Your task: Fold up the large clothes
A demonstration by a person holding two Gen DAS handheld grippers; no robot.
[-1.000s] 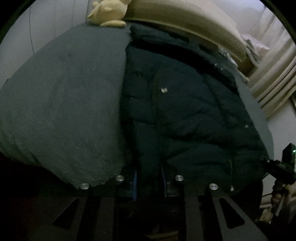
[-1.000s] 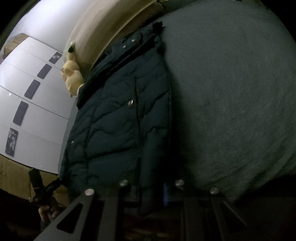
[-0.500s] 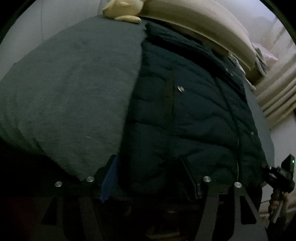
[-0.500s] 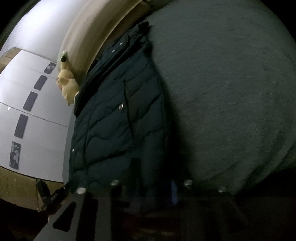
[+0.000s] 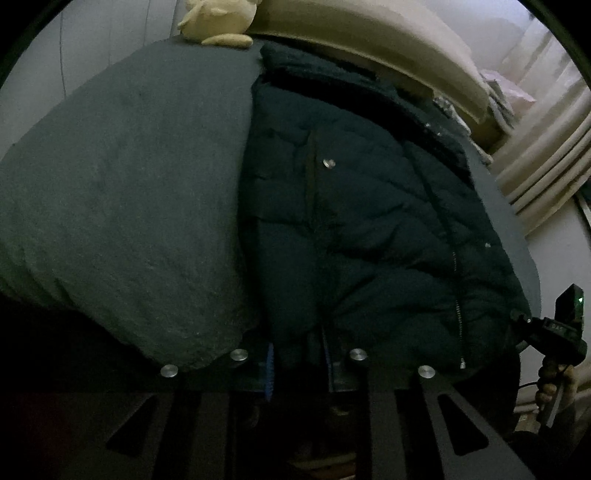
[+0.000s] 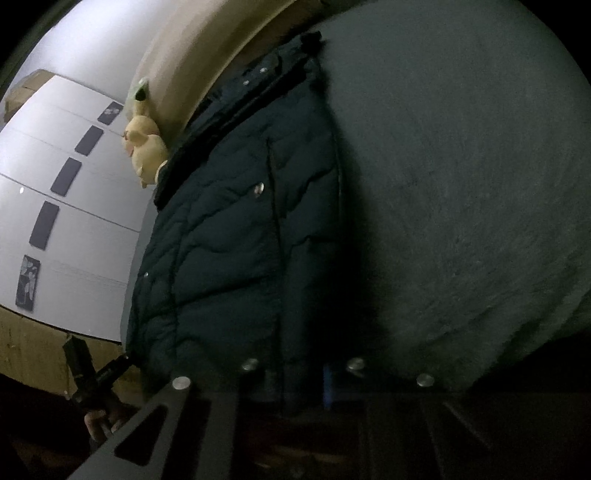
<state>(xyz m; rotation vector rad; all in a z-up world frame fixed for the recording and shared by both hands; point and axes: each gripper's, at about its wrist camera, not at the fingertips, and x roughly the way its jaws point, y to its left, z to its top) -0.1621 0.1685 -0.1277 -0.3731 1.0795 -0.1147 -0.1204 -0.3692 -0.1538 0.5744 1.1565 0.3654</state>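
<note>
A dark quilted jacket [image 5: 369,236] is lying spread out on a bed with a grey cover [image 5: 122,206], its collar end toward the beige headboard [image 5: 369,40] and its hem at the near edge of the bed. In the left wrist view the left tongs [image 5: 299,363] are pinching the hem of the jacket near its left corner, with dark fabric filling the narrow gap between the two fingers [image 5: 269,373]. A zipper [image 5: 456,295] is running down the jacket's front toward the hem, and a metal snap [image 5: 328,163] is showing higher up on the chest.

In the right wrist view the right tongs [image 6: 303,384] are likewise closing on the hem of the jacket [image 6: 236,258] at its other corner, a fold of the fabric hanging down between the fingers. The grey cover [image 6: 461,192] is stretching away to the right of the jacket in this view.

A yellow plush toy [image 5: 218,18] is sitting at the head of the bed against the headboard, just beside the jacket's collar; it is also showing in the right wrist view [image 6: 144,147], next to a white panelled wall [image 6: 62,229]. Pale curtains [image 5: 546,147] are hanging at the right in the left wrist view
</note>
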